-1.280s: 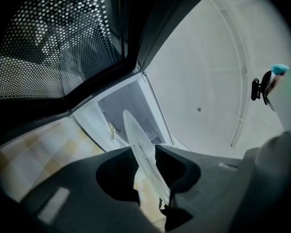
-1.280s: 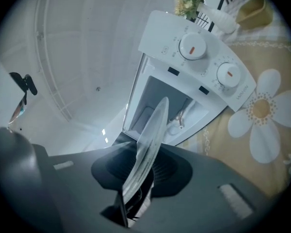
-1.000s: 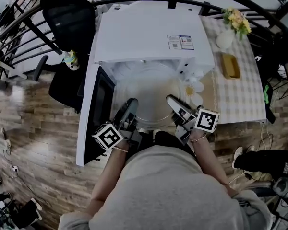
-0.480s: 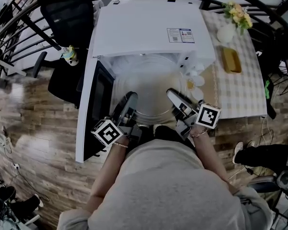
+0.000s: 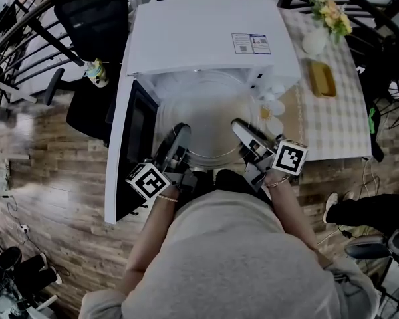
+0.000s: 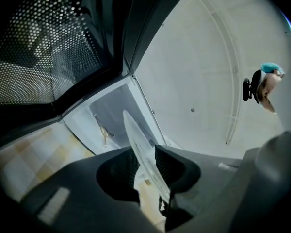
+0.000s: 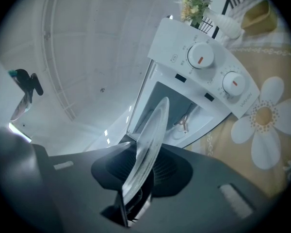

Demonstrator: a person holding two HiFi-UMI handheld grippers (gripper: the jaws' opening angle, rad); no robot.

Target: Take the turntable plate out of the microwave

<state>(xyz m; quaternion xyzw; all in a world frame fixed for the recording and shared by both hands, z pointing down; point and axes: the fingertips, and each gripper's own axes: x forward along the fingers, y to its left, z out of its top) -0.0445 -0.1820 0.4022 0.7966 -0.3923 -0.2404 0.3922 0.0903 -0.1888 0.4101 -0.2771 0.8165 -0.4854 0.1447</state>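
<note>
At the microwave mouth: turntable plate (image 5: 213,131) is held roughly flat before the open cavity of the microwave (image 5: 206,38); whether its far rim is clear of the opening cannot be told.
Left hand-held gripper (image 5: 178,138): closed on the plate's left rim; the glass edge is seen pinched between the ribbed pads (image 6: 170,160).
Right hand-held gripper (image 5: 243,133): clamped on the opposite rim in the same way.
Reason for grip: opposite rims are taken so that the wide, slick glass is balanced and not tipped.
Door (image 5: 130,151): swung fully left, so the path outward is free.
Cavity floor (image 7: 184,130): a small drive fitting is exposed; the plate is judged lifted off it.
Counter (image 5: 332,121): covered with a checked cloth beside the microwave; judged a likely set-down place.
Risk: glass may slip if either grip is eased.
</note>
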